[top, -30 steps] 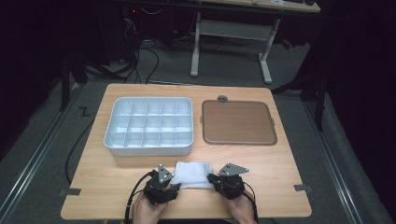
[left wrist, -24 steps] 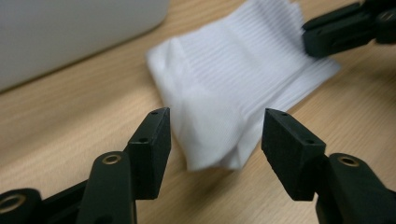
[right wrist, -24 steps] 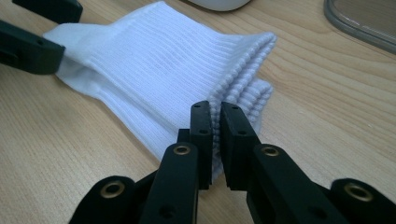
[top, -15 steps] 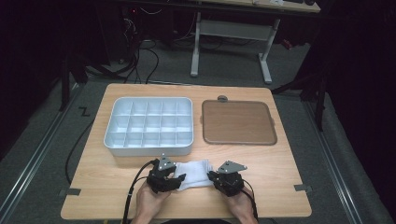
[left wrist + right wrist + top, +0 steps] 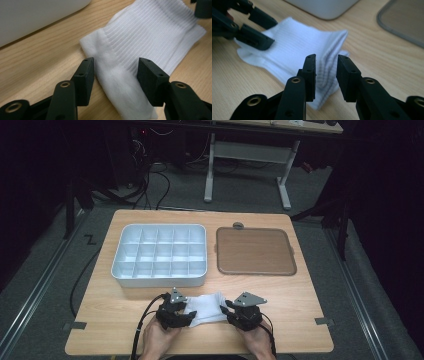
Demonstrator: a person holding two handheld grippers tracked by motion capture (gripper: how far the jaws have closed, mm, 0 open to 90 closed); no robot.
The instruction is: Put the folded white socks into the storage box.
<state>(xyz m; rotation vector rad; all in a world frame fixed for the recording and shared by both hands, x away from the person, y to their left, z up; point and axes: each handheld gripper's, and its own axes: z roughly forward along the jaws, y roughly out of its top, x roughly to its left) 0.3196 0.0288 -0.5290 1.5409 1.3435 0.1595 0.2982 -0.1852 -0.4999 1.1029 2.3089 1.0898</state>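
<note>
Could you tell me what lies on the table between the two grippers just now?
A folded white sock lies there in the high view, spanning from the left gripper to the right gripper, each with an end between its open jaws.

Both forearms in from the near edge, hands side by side. Left gripper (image 5: 186, 316) held low, aimed right, jaws parted wide. Right gripper (image 5: 226, 309) aimed left toward it, jaws just opening, narrow gap between pads.
</note>
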